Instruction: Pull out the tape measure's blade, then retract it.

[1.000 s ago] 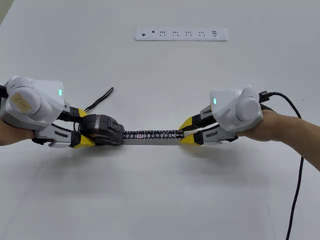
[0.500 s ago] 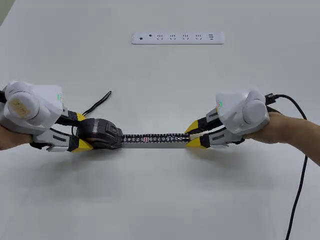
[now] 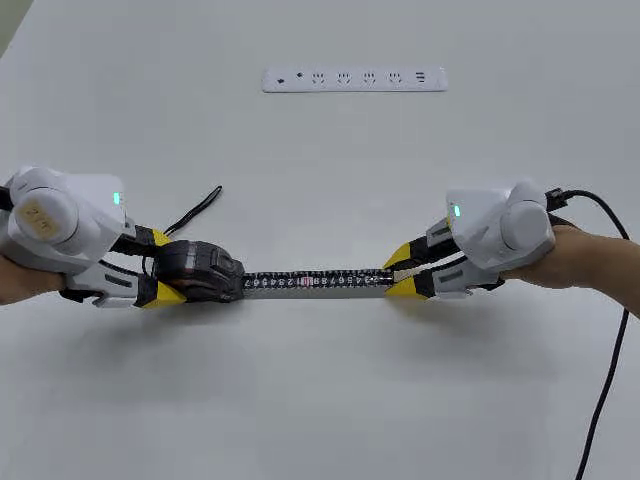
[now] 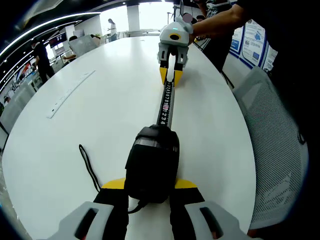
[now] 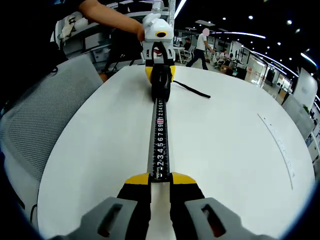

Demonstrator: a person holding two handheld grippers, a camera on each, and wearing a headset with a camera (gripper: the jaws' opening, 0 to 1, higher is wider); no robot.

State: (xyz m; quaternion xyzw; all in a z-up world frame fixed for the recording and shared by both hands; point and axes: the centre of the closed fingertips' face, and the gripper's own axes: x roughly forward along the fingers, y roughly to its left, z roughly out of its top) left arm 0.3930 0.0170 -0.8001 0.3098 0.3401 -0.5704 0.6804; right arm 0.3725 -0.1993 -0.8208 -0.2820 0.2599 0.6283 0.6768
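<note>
White matte counter [image 3: 320, 420] in an open-plan office. Ceiling lights are overhead, a grey mesh chair [image 4: 272, 150] stands at the counter's edge, and people stand far back in both gripper views. One white power strip [image 3: 354, 79] lies flat on the far side, well apart from the work.

One tape measure [image 3: 198, 271], with a black case, sits on the counter at the left of the head view. One black wrist strap [image 3: 197, 207] trails from it across the surface. Its blade [image 3: 315, 281] is pulled out, numbered face up. The long axis runs straight left to right across the person's front, low over the counter. The case is the left end and the blade's tip points right.

Two grippers, both with yellow tips. The left gripper [image 3: 165, 266] has its jaws clamped on either side of the tape measure's case. The right gripper [image 3: 401, 272] has its jaws pressed nearly together, pinching the blade's tip between them. The two face each other along the blade. One black cable [image 3: 605, 380] runs from the right gripper's back down past the person's forearm.
</note>
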